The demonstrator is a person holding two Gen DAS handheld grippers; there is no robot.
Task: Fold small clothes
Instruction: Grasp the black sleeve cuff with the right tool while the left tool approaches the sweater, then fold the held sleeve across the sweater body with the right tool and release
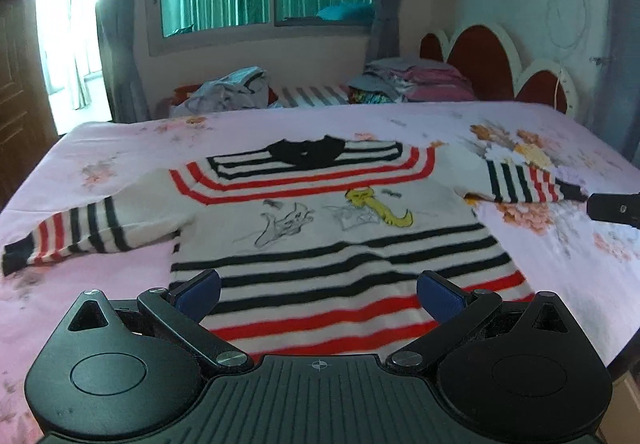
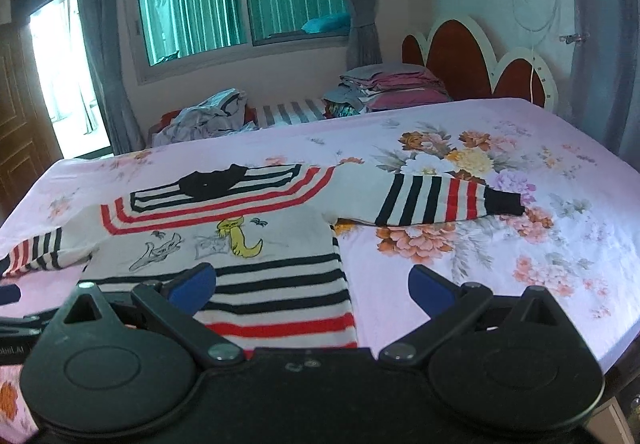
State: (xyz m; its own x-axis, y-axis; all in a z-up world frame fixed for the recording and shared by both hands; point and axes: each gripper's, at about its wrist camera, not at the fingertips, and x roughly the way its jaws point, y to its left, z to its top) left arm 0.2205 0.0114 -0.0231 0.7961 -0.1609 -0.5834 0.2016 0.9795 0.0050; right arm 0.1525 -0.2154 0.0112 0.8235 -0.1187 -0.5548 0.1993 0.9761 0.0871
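A small white sweater (image 1: 320,228) with black and red stripes, a black collar and a cartoon print lies flat, face up, on the pink floral bedsheet (image 1: 560,276). Both sleeves are spread out to the sides. My left gripper (image 1: 318,294) is open and empty above the sweater's bottom hem. The sweater also shows in the right wrist view (image 2: 224,244). My right gripper (image 2: 312,290) is open and empty over the hem's right corner and the bare sheet (image 2: 520,264). The right sleeve (image 2: 436,200) lies stretched out to the right.
A pile of crumpled clothes (image 1: 232,88) and a stack of folded clothes (image 1: 416,80) lie beyond the bed's far edge, under the window. A red headboard (image 1: 480,60) stands at the back right. The other gripper's tip (image 1: 616,210) shows at the right edge.
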